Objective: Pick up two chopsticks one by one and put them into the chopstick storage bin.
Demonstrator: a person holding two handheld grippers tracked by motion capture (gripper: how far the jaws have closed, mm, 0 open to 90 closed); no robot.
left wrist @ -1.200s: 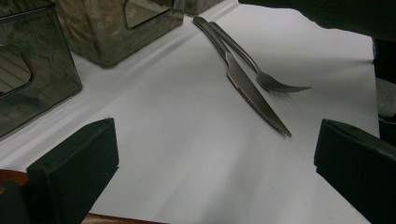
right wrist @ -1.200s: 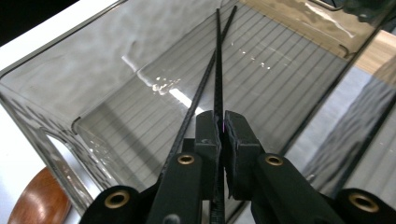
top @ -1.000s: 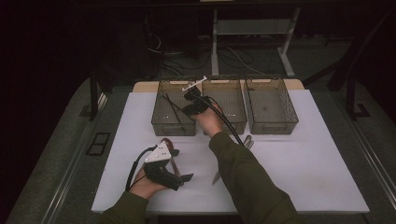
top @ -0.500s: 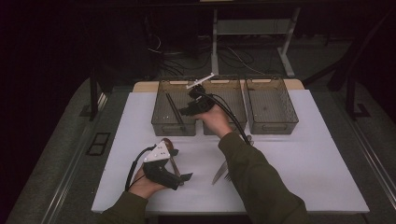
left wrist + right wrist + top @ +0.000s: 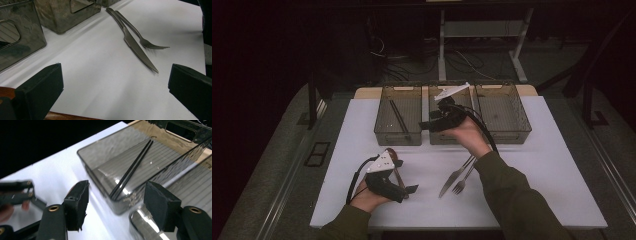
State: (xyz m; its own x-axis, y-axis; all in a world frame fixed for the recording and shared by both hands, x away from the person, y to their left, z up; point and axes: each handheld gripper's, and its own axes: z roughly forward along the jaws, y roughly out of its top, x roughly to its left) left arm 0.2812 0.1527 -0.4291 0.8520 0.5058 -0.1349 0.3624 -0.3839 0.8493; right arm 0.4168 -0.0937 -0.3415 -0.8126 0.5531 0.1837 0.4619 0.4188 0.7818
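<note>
A pair of black chopsticks (image 5: 399, 117) (image 5: 132, 170) lies inside the left smoky bin (image 5: 397, 137). My right gripper (image 5: 426, 125) (image 5: 117, 205) hovers over the front of the middle bin (image 5: 447, 140), pointing left. Its jaws have just been opening and nothing is between them. A knife (image 5: 453, 177) (image 5: 138, 50) and a fork (image 5: 464, 180) (image 5: 140, 35) lie side by side on the white table, below the right forearm. My left gripper (image 5: 406, 180) (image 5: 112, 82) rests at the front left, open wide and empty, facing the cutlery.
A third bin (image 5: 504, 112) stands at the back right. A brown wooden piece (image 5: 62, 116) shows under the left gripper's jaws. The white tabletop (image 5: 552, 175) ends in dark floor on all sides, with cables and a stand behind the bins.
The right hand has drawn back rightward and a little upward, from over the left bin to the middle bin's front. The left hand has stayed put.
</note>
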